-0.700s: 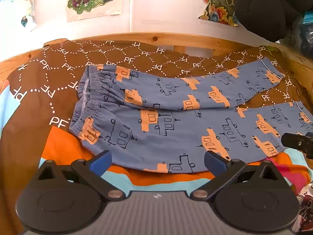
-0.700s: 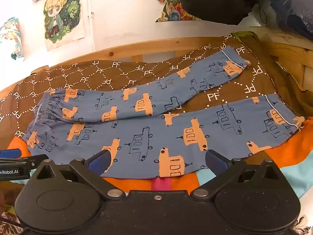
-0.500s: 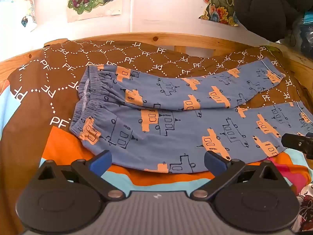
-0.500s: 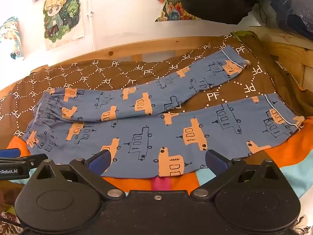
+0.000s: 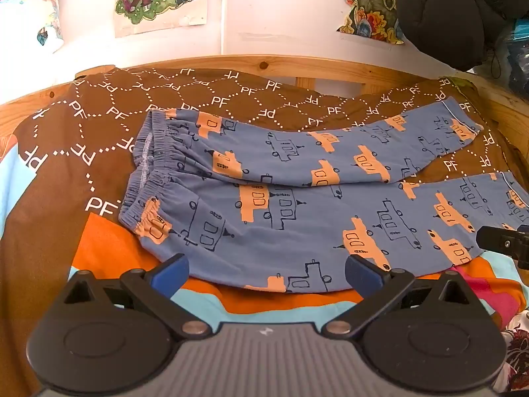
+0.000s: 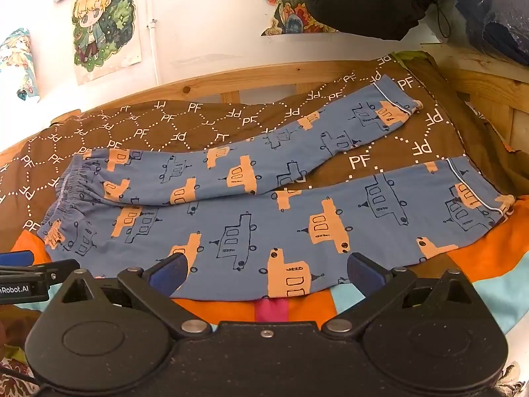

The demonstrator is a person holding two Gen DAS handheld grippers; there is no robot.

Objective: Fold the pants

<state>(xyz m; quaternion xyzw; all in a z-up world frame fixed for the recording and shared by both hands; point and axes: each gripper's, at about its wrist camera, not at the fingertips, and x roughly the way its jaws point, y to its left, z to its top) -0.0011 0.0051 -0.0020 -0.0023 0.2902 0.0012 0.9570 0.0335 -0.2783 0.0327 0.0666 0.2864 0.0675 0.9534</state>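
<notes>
Blue pants [image 5: 297, 205] [image 6: 264, 218] printed with orange and outlined boats lie spread flat on the bed, waistband at the left, both legs running right and splayed apart at the cuffs. My left gripper [image 5: 266, 271] hovers open just before the near hem, toward the waist end, nothing between its blue pads. My right gripper [image 6: 266, 273] is open too, over the near edge of the front leg. Each gripper's tip shows at the edge of the other view: the right one [image 5: 502, 241], the left one [image 6: 29, 276].
A brown quilt [image 5: 99, 122] with white PF lettering and orange, teal and pink patches covers the bed. A wooden bed frame [image 6: 281, 76] runs along the far side and the right. A black garment [image 5: 456, 13] hangs at the upper right; posters hang on the white wall.
</notes>
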